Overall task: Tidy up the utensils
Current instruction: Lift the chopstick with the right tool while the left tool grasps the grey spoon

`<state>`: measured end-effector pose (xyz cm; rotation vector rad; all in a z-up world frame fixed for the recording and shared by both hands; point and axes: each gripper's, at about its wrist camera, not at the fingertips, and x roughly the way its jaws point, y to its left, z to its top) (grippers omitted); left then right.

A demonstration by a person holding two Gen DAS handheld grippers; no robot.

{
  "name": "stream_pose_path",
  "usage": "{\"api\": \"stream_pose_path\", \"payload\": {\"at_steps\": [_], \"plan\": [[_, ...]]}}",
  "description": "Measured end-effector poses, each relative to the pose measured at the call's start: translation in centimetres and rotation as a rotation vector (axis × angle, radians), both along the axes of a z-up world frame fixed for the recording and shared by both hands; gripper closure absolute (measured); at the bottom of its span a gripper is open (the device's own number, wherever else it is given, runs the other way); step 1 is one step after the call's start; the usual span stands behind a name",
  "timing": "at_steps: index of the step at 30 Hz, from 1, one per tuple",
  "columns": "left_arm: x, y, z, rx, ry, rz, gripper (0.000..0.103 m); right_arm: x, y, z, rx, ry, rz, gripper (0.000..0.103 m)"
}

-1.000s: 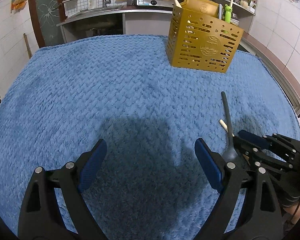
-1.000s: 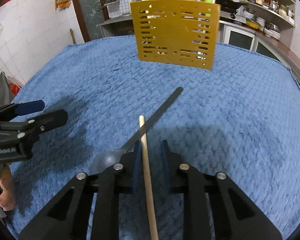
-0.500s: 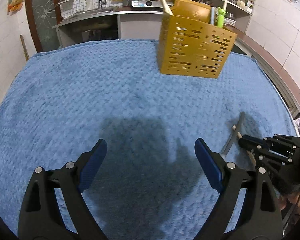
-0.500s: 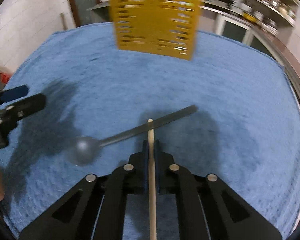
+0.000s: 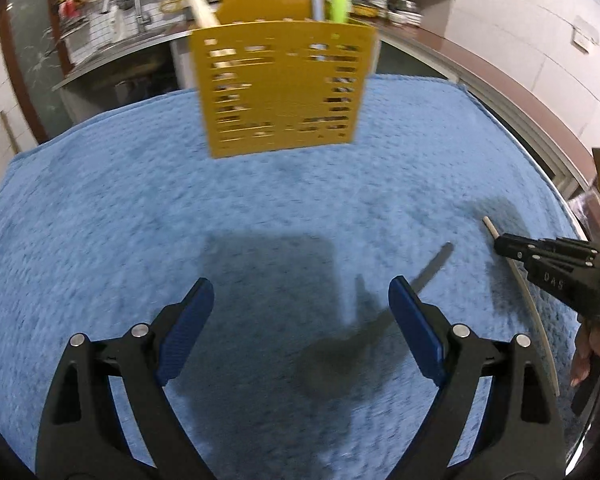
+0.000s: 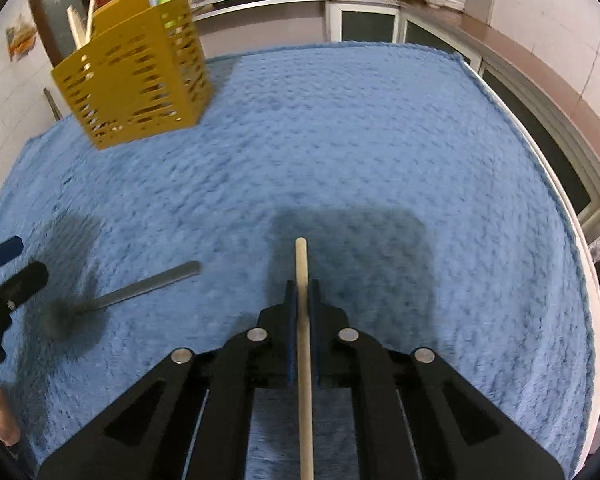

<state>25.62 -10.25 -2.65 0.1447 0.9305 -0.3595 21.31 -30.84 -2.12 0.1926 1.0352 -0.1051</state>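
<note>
On the left wrist view, left tool [image 5: 296, 328] gapes wide and empty over the dark ladle [image 5: 340, 354] lying on the blue-towelled surface [image 5: 100, 208]; yellow utensil caddy [image 5: 282, 88] already holds several utensils. On the right wrist view, right tool [image 6: 302, 292] has just clamped the wooden chopstick [image 6: 302, 300], caddy well apart: judging by this, two items left.

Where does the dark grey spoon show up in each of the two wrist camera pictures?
Left wrist view: the dark grey spoon lies on the blue towel low and right of centre, partly behind a finger of the open left hand-held gripper.
Right wrist view: the spoon lies at the lower left, bowl toward the left edge.
Shared landmark: the yellow slotted utensil holder, at the top of both pictures.
</note>
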Motion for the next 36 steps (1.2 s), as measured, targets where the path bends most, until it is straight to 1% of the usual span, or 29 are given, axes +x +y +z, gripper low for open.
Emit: {"api": "stream_pose_path", "payload": {"at_steps": [3, 5, 6, 8, 9, 11, 13, 15, 16, 17, 18, 19, 20, 21, 23, 26, 27, 30, 31, 32, 34, 36], "plan": [[0.1, -2.0, -0.4, 0.023, 0.000, -0.069, 0.018, -0.1, -0.5, -0.2, 0.015, -0.006, -0.001, 0.097], [0.3, -3.7, -0.9, 0.053, 0.007, -0.122, 0.031, -0.3, -0.8, -0.3, 0.024, -0.011, -0.006, 0.097], [0.4, -4.3, -1.2, 0.062, 0.014, -0.142, 0.035, -0.4, -0.8, -0.3, 0.028, -0.012, -0.007, 0.097], [0.5, -5.7, -1.6, 0.082, 0.021, -0.182, 0.046, -0.6, -1.1, -0.3, 0.033, -0.011, -0.007, 0.097], [0.6, -6.1, -1.7, 0.090, 0.022, -0.196, 0.048, -0.6, -1.2, -0.3, 0.032, -0.011, -0.008, 0.097], [0.8, -7.2, -2.2, 0.108, 0.039, -0.227, 0.056, -0.8, -1.7, -0.3, 0.035, -0.008, -0.011, 0.097], [0.9, -7.9, -2.6, 0.110, 0.060, -0.257, 0.062, -1.0, -1.8, -0.3, 0.036, -0.006, -0.012, 0.097], [1.0, -8.6, -2.6, 0.120, 0.057, -0.268, 0.063, -1.1, -1.9, -0.4, 0.036, -0.004, -0.012, 0.097], [1.1, -8.9, -2.6, 0.121, 0.064, -0.270, 0.066, -1.0, -1.8, -0.4, 0.033, -0.002, -0.011, 0.097], [1.4, -9.3, -2.6, 0.116, 0.079, -0.275, 0.072, -0.9, -1.8, -0.4, 0.031, 0.001, -0.011, 0.097], [1.6, -9.7, -2.6, 0.114, 0.091, -0.279, 0.076, -0.9, -1.8, -0.4, 0.030, 0.002, -0.012, 0.097], [1.8, -10.0, -2.5, 0.114, 0.105, -0.282, 0.083, -0.9, -1.8, -0.3, 0.029, 0.004, -0.012, 0.097], [1.9, -10.1, -2.6, 0.121, 0.110, -0.278, 0.098, -0.9, -1.8, -0.3, 0.029, 0.005, -0.012, 0.097], [2.3, -10.3, -3.0, 0.143, 0.136, -0.266, 0.101, -0.9, -1.7, -0.3, 0.031, 0.004, -0.011, 0.097], [2.3, -10.1, -2.9, 0.130, 0.141, -0.272, 0.101, -0.9, -1.9, -0.3, 0.044, 0.002, -0.014, 0.097], [1.9, -8.8, -2.2, 0.075, 0.148, -0.282, 0.101, -0.9, -2.0, -0.4, 0.049, -0.002, -0.011, 0.097], [1.7, -8.4, -1.9, 0.056, 0.139, -0.283, 0.101, -0.9, -2.0, -0.4, 0.051, -0.005, -0.013, 0.097], [1.0, -8.1, -1.2, 0.037, 0.104, -0.295, 0.098, -1.0, -2.0, -0.5, 0.055, -0.010, -0.017, 0.097], [0.8, -8.2, -1.2, 0.040, 0.096, -0.305, 0.094, -1.0, -2.1, -0.5, 0.058, -0.012, -0.019, 0.097], [0.5, -8.6, -1.4, 0.061, 0.087, -0.318, 0.092, -1.1, -2.1, -0.5, 0.060, -0.012, -0.020, 0.097], [0.1, -9.4, -1.6, 0.102, 0.065, -0.337, 0.090, -1.2, -2.1, -0.5, 0.066, -0.014, -0.021, 0.097], [-0.5, -10.0, -2.0, 0.144, 0.030, -0.354, 0.082, -1.3, -2.2, -0.5, 0.071, -0.015, -0.021, 0.097]]}}
